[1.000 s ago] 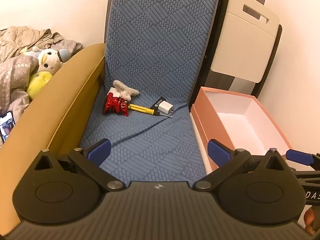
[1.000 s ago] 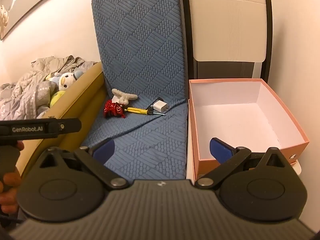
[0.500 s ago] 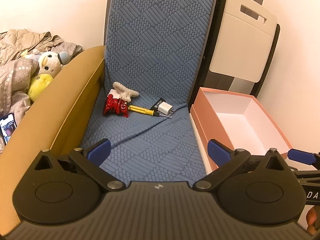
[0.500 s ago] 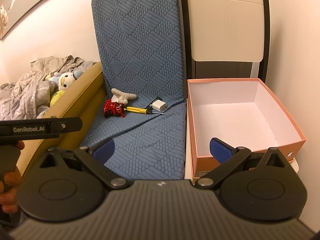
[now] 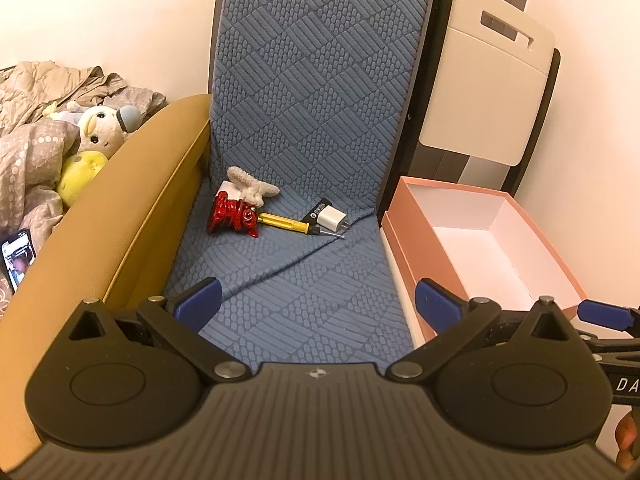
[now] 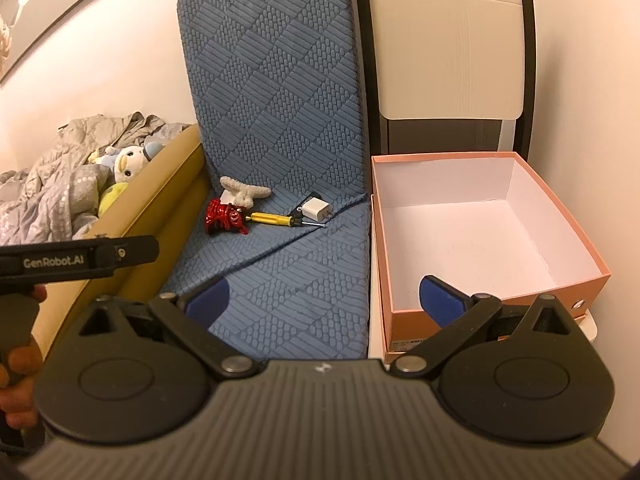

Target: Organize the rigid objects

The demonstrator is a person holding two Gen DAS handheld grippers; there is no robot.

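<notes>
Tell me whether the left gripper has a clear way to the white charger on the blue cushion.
Probably yes: the left gripper is open, and only bare blue cushion lies between it and the white charger.

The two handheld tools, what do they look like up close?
Both match: the left tool and right tool have a ribbed dark grey body, black linkage arms with silver pivot pins, two round black discs, and blue textured fingertips. The left tool's side reads "GenRobot.AI".

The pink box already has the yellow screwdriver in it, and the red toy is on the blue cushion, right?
Not quite. The pink box is empty, as the right wrist view shows. The yellow screwdriver lies on the blue cushion, touching the red toy, which is on the cushion as you said.
</notes>
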